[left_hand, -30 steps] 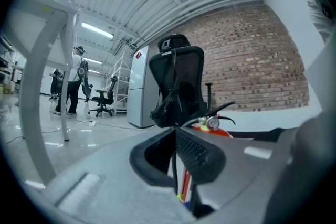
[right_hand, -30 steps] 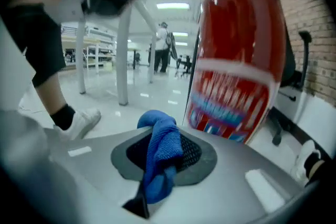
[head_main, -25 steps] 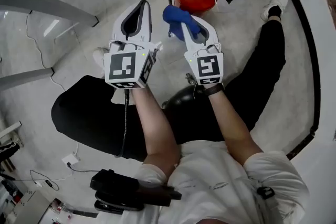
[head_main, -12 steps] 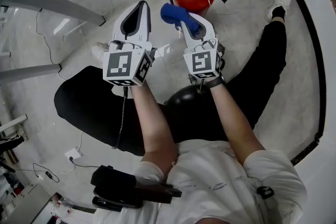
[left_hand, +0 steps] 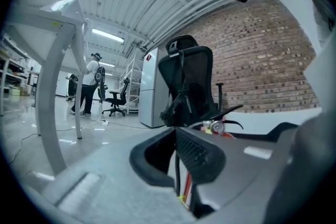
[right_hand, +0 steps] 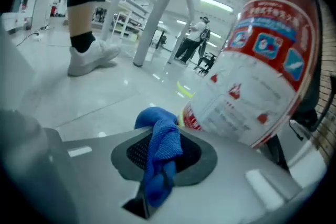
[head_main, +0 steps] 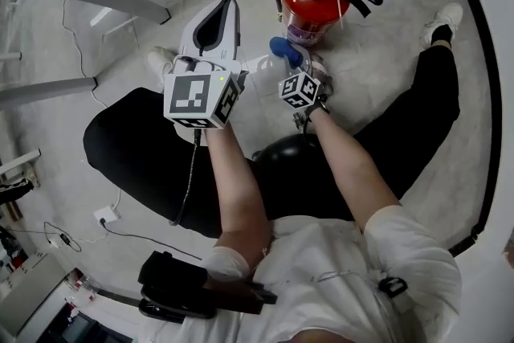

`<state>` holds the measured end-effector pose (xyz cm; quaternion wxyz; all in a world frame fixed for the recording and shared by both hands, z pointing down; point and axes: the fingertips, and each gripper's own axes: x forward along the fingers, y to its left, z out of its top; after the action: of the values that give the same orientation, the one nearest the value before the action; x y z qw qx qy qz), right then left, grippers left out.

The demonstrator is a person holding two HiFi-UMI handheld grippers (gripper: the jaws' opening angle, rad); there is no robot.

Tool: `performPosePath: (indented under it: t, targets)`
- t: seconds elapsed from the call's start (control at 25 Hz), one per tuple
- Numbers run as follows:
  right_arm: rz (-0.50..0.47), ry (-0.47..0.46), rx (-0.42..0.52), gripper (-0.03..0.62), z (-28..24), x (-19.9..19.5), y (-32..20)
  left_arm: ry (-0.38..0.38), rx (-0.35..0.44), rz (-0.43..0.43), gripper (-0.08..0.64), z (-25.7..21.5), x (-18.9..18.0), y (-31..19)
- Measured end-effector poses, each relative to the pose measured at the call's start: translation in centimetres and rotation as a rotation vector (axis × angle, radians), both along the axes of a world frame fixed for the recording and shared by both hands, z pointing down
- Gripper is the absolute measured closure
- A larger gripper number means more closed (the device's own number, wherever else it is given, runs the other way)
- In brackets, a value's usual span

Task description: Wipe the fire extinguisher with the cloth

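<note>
Seated on the floor (head_main: 96, 36), a person is being shown with the left gripper (head_main: 213, 28) held idle, its jaws pressed together on nothing, at the 9 o'clock side of the right gripper (head_main: 293, 64). The blue cloth (head_main: 284, 49) is being pinched tight between the right gripper's jaws, its loose end bunching above them.

Within the last second the right gripper has been tipped forward and lowered from beside the valve towards the lower body of the fire extinguisher (head_main: 315, 0), which is standing upright on the floor at 1 o'clock from both tools. In the right gripper view the cloth (right_hand: 160, 152) is being brought just beside the red cylinder (right_hand: 262, 60) near its base; actual contact cannot be confirmed. The wipe is therefore judged to be starting low on the body, with the rest not yet covered.

A white label with red pictograms is being carried on the cylinder, but its print is too blurred to be read. Only black-and-white square markers are being displayed on the gripper cubes.
</note>
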<state>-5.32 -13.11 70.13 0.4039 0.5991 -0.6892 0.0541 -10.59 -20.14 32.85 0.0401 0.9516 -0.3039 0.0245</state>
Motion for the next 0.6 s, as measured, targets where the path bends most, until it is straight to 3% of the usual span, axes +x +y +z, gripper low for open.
performPosePath:
  t: [0.08,0.2,0.28,0.44,0.6]
  targets:
    - [0.039,-0.031,-0.121,0.528,3.4,0.7,1.1,0.002,-0.006,-0.024,0.558,0.1,0.3,0.0]
    - [0.225,-0.169,-0.307,0.523,7.9,4.7,3.8,0.020,-0.006,-0.065,0.558,-0.2,0.7,0.2]
    - [0.208,-0.221,-0.339,0.520,8.2,5.9,3.8,0.018,-0.003,-0.103,0.558,-0.2,0.4,0.3]
    - [0.083,-0.268,-0.281,0.522,5.3,5.1,3.6,0.004,-0.002,-0.182,0.558,-0.1,-0.6,0.8]
    - [-0.057,-0.353,-0.067,0.522,-4.3,0.9,2.9,-0.004,-0.011,-0.248,0.558,-0.6,-1.4,1.9]
